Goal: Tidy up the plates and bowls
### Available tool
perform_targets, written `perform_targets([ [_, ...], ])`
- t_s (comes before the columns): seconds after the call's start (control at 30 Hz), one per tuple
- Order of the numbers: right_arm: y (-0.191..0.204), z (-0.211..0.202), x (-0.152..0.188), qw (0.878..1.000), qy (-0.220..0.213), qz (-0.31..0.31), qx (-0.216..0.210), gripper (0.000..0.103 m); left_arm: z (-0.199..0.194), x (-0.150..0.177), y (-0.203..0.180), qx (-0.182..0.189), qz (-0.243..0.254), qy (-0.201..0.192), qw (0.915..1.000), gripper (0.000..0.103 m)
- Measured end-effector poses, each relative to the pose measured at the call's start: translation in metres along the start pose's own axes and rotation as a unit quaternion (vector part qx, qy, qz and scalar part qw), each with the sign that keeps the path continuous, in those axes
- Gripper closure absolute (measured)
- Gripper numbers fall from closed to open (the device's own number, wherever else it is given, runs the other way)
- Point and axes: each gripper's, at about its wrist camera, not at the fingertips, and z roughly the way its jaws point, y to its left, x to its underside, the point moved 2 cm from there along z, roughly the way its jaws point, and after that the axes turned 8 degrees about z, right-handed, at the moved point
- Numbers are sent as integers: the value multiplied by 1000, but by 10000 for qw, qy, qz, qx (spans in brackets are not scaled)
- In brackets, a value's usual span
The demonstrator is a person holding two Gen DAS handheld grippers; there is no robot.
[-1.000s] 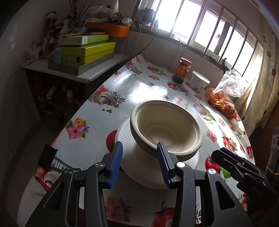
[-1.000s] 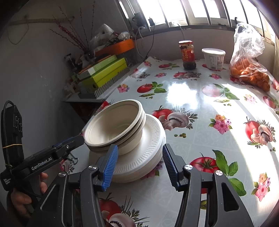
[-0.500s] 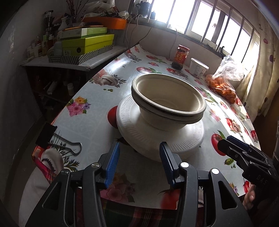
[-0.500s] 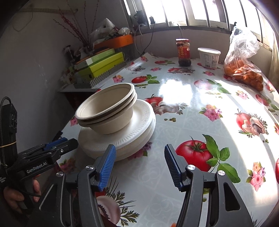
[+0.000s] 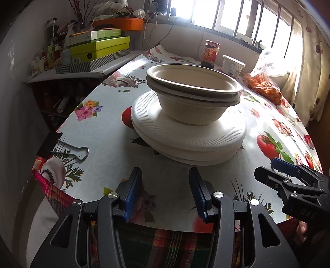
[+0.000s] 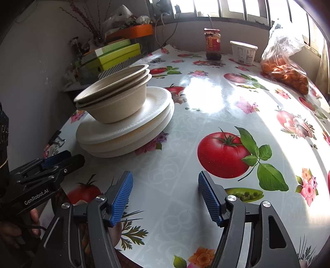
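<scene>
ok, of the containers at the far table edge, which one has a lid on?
The red-labelled jar: it is capped with a dark lid. The white tub beside it is lidless, and the bag of oranges is just gathered plastic.

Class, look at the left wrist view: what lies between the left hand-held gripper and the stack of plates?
Nothing: only bare patterned tablecloth separates the left hand-held gripper from the stack of plates. The left wrist view shows this plainly.

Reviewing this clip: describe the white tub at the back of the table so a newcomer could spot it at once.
Start at the barred window and drop to the far edge of the flowered table. The white tub stands there between a red-labelled jar and a bag of oranges. It is the only short, plain white container.
</scene>
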Motion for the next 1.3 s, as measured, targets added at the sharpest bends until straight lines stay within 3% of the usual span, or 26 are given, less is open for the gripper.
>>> perform_targets([
  [0.27,1,-2,5,9998,-126,-128,124,27,3,2,-12,-171,276,-54,9995,55],
  [0.37,0,-2,7,9997,-161,-119,112,19,4,3,-15,-280,353,-68,9990,55],
  [1.3,3,-1,16,9976,-414,-343,430,15,4,3,-17,-400,375,-186,9983,53],
])
